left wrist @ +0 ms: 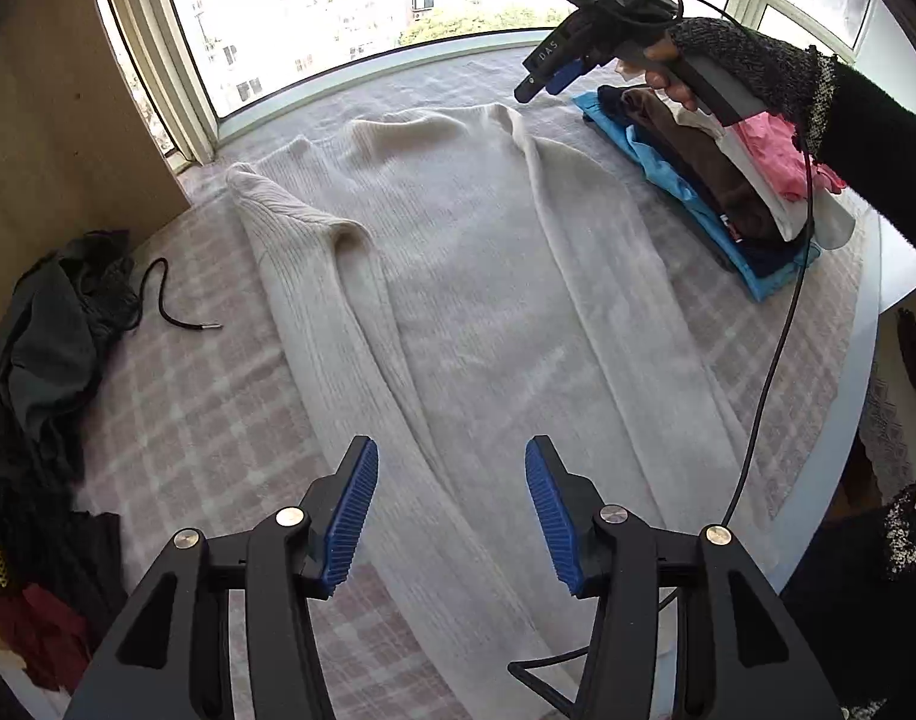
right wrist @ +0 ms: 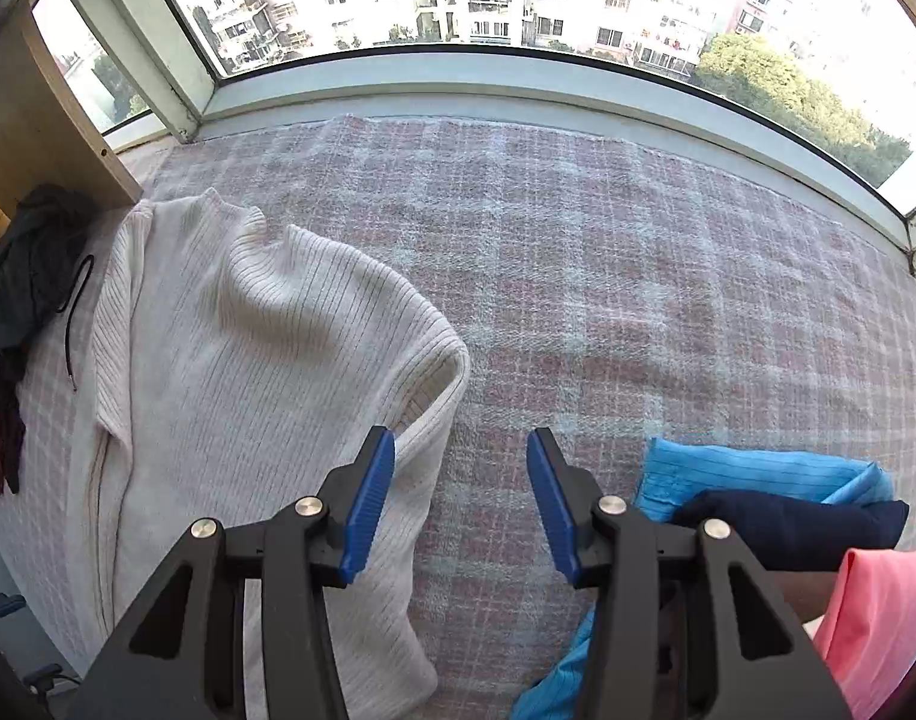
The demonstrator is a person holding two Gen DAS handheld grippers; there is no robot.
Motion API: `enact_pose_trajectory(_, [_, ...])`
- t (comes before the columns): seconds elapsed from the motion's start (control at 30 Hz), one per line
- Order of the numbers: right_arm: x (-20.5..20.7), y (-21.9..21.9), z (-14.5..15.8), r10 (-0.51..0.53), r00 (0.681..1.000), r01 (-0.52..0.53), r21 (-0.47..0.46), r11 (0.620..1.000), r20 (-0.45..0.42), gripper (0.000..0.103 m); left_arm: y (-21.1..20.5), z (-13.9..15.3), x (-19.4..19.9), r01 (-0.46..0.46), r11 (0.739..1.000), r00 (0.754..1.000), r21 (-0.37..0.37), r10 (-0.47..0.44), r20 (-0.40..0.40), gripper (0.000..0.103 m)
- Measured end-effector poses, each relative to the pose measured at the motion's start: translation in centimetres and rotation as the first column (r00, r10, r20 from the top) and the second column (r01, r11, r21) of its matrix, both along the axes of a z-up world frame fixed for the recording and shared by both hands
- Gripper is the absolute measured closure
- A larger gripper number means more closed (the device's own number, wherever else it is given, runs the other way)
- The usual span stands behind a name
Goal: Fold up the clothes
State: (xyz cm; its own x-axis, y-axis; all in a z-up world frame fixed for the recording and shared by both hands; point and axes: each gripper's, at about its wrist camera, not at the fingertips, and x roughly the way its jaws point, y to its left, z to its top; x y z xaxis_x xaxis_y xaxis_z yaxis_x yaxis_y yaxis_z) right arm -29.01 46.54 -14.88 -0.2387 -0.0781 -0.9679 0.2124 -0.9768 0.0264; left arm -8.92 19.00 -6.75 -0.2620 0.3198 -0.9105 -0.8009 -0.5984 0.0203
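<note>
A cream ribbed sweater (left wrist: 458,276) lies spread on the pink checked blanket, both sleeves folded in along its body. My left gripper (left wrist: 452,504) hovers open over the sweater's lower part, with nothing between its blue pads. In the left wrist view my right gripper (left wrist: 538,81) is held high near the sweater's collar end, beside the stack of folded clothes. In the right wrist view that gripper (right wrist: 460,492) stands open and empty above the blanket. The sweater's shoulder (right wrist: 266,372) lies just left of its left finger.
A stack of folded clothes (left wrist: 709,192), blue, brown, white and pink, sits at the right. A dark clothes pile (left wrist: 50,360) with a black drawstring (left wrist: 170,306) lies at the left by a wooden panel. A window runs along the far edge. A cable (left wrist: 775,348) hangs from the right gripper.
</note>
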Motion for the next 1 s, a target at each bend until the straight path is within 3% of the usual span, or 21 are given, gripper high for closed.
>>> enact_pose_trajectory(0.2, [-5.4, -0.5, -2.9, 0.062, 0.995, -0.062, 0.006, 0.998, 0.077, 0.058, 3.1, -1.4, -13.4, 0.038, 0.999, 0.997, -0.001, -0.038, -0.064, 0.054])
enact_pose_trajectory(0.33, [-7.0, -0.9, -4.3, 0.125, 0.983, -0.128, 0.018, 0.992, 0.136, 0.055, 5.8, -2.9, -20.0, 0.059, 0.998, 0.997, 0.029, -0.058, -0.055, 0.054])
enact_pose_trajectory(0.43, [-7.4, -1.4, -4.4, 0.161, 0.979, -0.165, 0.022, 0.986, 0.127, 0.055, 7.9, -4.4, -23.5, 0.07, 0.996, 0.997, 0.046, -0.068, -0.039, 0.054])
enact_pose_trajectory(0.5, [-7.4, -1.9, -4.4, 0.179, 0.976, -0.184, 0.028, 0.983, 0.122, 0.066, 9.3, -6.0, -25.0, 0.09, 0.995, 0.996, 0.037, -0.09, -0.005, 0.054])
enact_pose_trajectory(0.53, [-7.3, -2.2, -4.2, 0.196, 0.973, -0.199, 0.015, 0.98, 0.121, 0.098, 10.0, -6.8, -25.5, 0.096, 0.995, 0.995, 0.019, -0.096, -0.001, 0.054])
enact_pose_trajectory(0.57, [-7.1, -2.5, -4.1, 0.199, 0.973, -0.203, 0.023, 0.979, 0.118, 0.097, 10.6, -7.6, -25.8, 0.099, 0.995, 0.995, -0.007, -0.099, 0.001, 0.054])
enact_pose_trajectory(0.67, [-6.6, -1.7, -3.4, 0.174, 0.984, -0.18, 0.182, 0.967, 0.048, 0.098, 11.8, -10.2, -26.3, 0.109, 0.99, 0.994, -0.092, -0.11, -0.006, 0.054])
enact_pose_trajectory(0.73, [-7.0, 0.4, -4.0, 0.083, 0.994, -0.095, 0.185, 0.978, 0.07, 0.101, 11.8, -10.7, -26.3, 0.109, 0.991, 0.994, -0.082, -0.111, -0.017, 0.052])
enact_pose_trajectory(0.83, [-7.7, 1.3, -3.6, 0.068, 0.995, -0.075, 0.093, 0.993, 0.069, 0.098, 11.6, -10.7, -26.4, 0.117, 0.991, 0.993, -0.069, -0.117, -0.003, 0.051])
enact_pose_trajectory(0.9, [-8.4, 1.4, -2.5, 0.067, 0.998, -0.068, 0.04, 0.997, 0.022, 0.087, 11.5, -10.4, -26.5, 0.12, 0.991, 0.993, -0.059, -0.121, -0.013, 0.052])
enact_pose_trajectory(0.97, [-9.2, 0.4, -1.7, 0.116, 0.993, -0.115, 0.023, 0.993, -0.026, 0.061, 11.8, -9.9, -26.6, 0.123, 0.991, 0.992, -0.043, -0.124, -0.028, 0.052])
enact_pose_trajectory(1.0, [-9.6, -0.5, -1.9, 0.155, 0.988, -0.155, 0.032, 0.987, -0.022, 0.058, 12.0, -9.7, -26.8, 0.124, 0.992, 0.991, -0.037, -0.126, -0.035, 0.052])
